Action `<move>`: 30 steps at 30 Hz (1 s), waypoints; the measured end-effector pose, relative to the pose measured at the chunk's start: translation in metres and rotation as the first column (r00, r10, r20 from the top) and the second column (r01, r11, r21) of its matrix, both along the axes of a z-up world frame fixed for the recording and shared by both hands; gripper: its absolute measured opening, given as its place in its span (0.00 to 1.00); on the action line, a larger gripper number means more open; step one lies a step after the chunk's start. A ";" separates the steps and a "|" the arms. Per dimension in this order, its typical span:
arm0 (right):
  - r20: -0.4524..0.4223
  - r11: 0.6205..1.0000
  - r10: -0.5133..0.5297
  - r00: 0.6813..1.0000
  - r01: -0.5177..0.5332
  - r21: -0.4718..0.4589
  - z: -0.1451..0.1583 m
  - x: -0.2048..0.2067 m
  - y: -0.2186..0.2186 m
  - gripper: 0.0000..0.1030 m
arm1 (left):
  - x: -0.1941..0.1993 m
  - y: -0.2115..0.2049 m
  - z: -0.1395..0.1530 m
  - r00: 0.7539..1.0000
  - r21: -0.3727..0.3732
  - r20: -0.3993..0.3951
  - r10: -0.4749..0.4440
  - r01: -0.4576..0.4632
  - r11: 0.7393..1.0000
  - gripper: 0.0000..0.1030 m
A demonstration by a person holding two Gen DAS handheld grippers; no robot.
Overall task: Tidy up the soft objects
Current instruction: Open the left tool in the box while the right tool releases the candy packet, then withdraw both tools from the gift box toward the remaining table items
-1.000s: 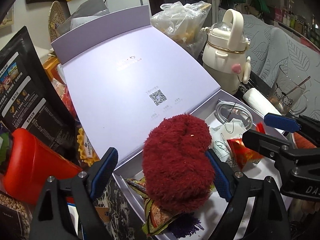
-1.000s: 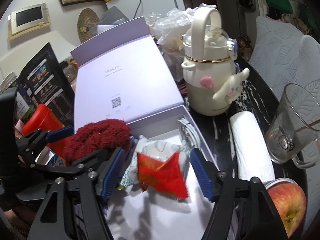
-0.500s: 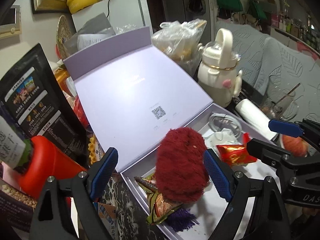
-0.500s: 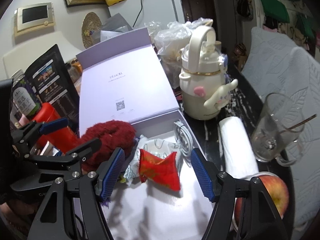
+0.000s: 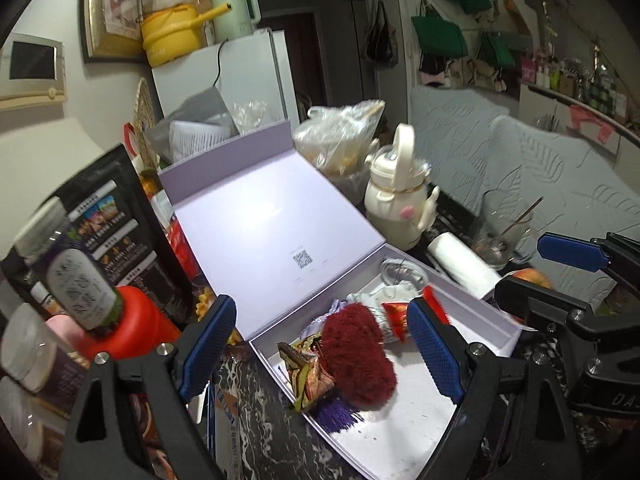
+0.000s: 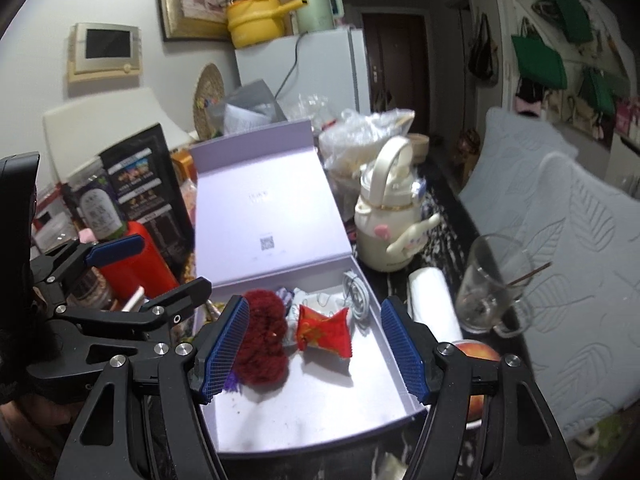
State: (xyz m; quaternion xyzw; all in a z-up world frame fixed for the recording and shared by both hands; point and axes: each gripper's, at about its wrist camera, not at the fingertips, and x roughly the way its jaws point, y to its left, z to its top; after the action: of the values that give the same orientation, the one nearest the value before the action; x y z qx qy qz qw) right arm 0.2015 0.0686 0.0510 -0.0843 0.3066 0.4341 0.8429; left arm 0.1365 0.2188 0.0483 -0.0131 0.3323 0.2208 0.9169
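Both my left gripper [image 5: 320,354] and right gripper [image 6: 315,350] have jaws spread, empty; swinging right risks toppling the glass [image 6: 490,284] beside the box [image 6: 400,364].

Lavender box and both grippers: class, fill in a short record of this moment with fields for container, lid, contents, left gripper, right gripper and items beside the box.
container: lavender box on a dark marbled table
lid: open, leaning back
contents: red fuzzy item, red sachet, white cable, patterned pouch
left gripper: open, empty, above the box
right gripper: open, empty, above the box
beside box: cream kettle, paper roll, glass mug, apple
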 end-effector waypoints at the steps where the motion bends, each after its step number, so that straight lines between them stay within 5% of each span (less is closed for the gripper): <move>1: 0.009 1.000 -0.001 1.000 0.001 0.004 0.004 -0.004 -0.003 0.67 | -0.005 -0.004 0.004 1.000 0.002 0.010 -0.003 0.003 1.000 0.85; 14: 0.112 0.998 -0.039 0.993 0.033 0.051 0.038 -0.072 -0.064 0.67 | -0.071 -0.056 0.038 0.990 0.007 0.127 -0.061 0.060 0.998 0.85; 30: 0.131 0.989 -0.137 0.982 0.127 0.077 0.024 -0.146 -0.152 0.69 | -0.125 -0.135 0.019 0.964 0.005 0.103 -0.244 0.244 0.970 0.85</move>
State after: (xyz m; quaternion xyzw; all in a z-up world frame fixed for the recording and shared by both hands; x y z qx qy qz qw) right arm 0.0559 -0.0837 0.0752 -0.0643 0.2382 0.3807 0.8912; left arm 0.0115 0.0839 0.0669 0.0131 0.2847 0.1040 0.9529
